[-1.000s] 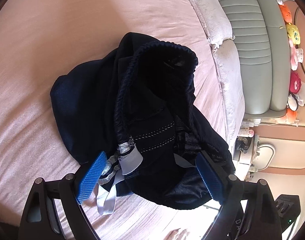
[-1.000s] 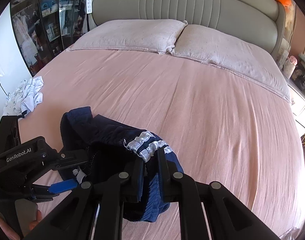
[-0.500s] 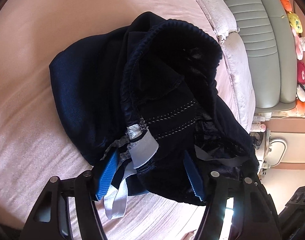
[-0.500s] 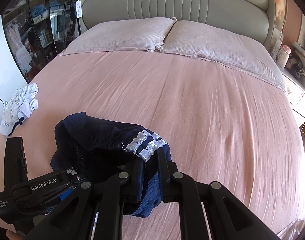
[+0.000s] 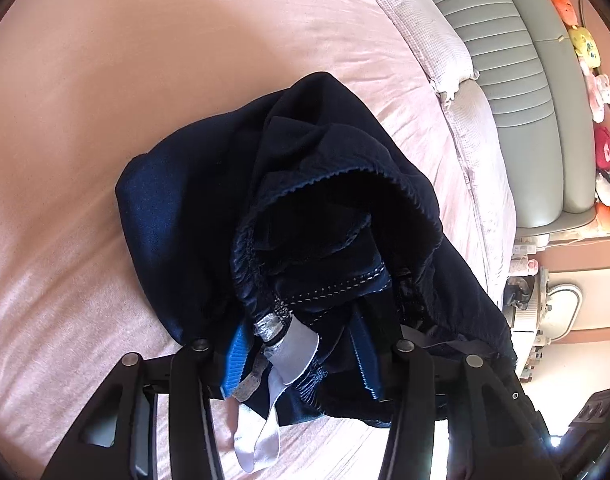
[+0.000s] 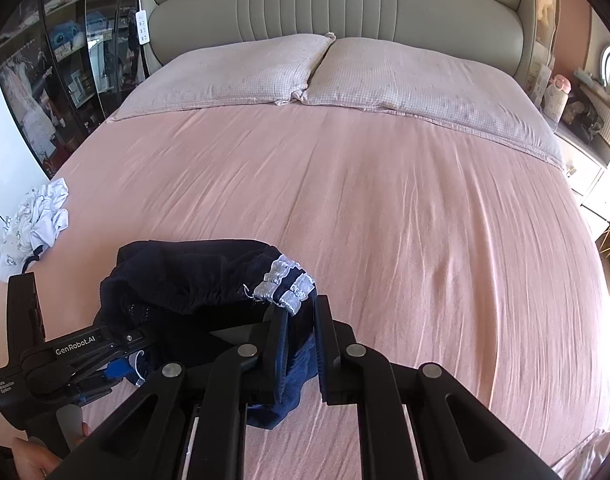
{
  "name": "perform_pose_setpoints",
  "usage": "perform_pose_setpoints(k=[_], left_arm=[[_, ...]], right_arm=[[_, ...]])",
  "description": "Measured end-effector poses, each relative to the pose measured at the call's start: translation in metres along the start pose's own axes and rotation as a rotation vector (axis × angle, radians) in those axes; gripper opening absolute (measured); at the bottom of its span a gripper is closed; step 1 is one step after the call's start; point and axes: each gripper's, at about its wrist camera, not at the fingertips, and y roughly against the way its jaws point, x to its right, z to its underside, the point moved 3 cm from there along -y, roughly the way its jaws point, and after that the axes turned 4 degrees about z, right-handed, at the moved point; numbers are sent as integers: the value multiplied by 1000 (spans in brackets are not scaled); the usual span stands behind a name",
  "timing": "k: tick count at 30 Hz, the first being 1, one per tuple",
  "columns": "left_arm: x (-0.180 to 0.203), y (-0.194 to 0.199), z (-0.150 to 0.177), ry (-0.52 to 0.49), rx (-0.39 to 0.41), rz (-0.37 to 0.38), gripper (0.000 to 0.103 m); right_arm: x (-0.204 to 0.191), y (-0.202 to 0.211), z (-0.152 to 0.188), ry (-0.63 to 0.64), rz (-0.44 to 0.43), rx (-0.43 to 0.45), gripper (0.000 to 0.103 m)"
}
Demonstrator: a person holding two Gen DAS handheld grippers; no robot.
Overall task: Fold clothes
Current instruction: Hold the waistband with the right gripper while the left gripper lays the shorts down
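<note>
My left claw has just been closing on the gathered waistband of the navy shorts, and its blue pads now sit against the fabric on both sides, beside the pale satin label and its dangling loop. My right claw is pinched tight on the other side of the waistband, just below the glittery silver stripes. Between the two claws the shorts hang in a slack, bag-like bunch, the elastic edge puckered and the mouth gaping open; what lies inside is only dark lining. The cloth is smooth with a slight sheen, and its lower folds rest on the pink sheet of the bed, near the foot. Two checked pillows lie against the ribbed, padded headboard. A crumpled white garment sits at the bed's left edge.
</note>
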Motion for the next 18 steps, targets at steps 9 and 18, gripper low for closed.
perform_pose_setpoints(k=[9, 18], left_arm=[[10, 18, -20, -163, 76, -89, 15], [38, 32, -29, -411, 143, -124, 15]], right_arm=[[-2, -9, 12, 9, -2, -40, 9], [2, -18, 37, 2, 14, -98, 9]])
